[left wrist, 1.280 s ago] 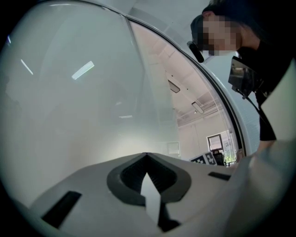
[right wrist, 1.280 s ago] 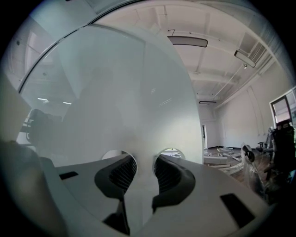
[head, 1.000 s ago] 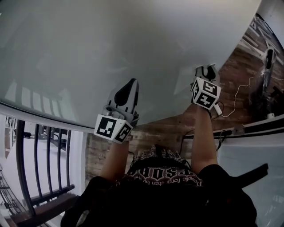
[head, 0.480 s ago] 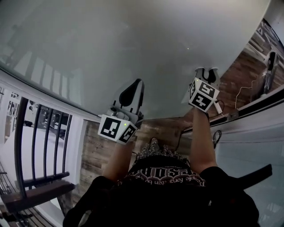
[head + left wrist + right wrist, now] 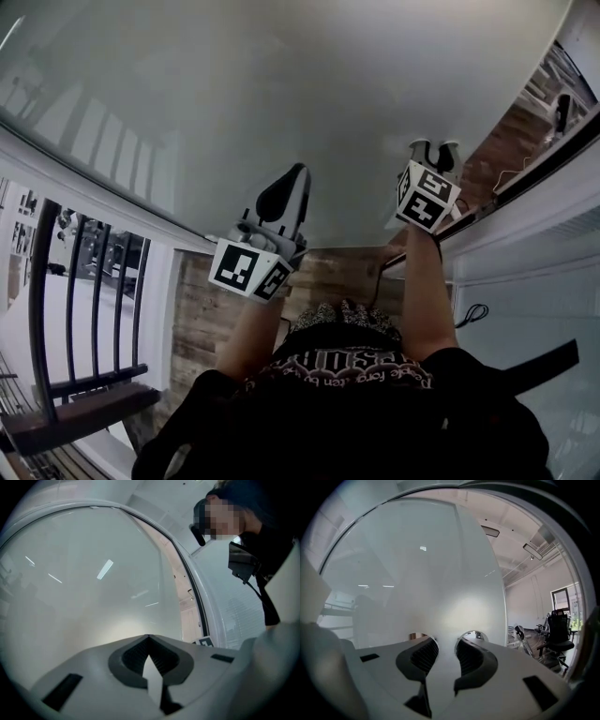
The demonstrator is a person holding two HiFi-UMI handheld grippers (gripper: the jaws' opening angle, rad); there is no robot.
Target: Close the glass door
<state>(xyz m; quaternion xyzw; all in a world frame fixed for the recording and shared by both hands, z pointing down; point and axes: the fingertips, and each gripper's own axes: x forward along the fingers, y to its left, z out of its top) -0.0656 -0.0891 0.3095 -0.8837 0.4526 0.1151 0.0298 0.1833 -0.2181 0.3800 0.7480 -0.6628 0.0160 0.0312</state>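
Head view, glass door: the frosted pane filled the picture from 9 through 12 to 2 o'clock.
Head view, left gripper: near centre, nose toward 12 o'clock, at the pane.
Head view, right gripper: at 2 o'clock of the left one, just beside the white door frame.
Left gripper view, jaws: clenched, tips meeting, nothing between; pane from 9 to 1 o'clock.
Right gripper view, jaws: released, apart, grasping nothing, tips against the pane; office chair at 3 o'clock.
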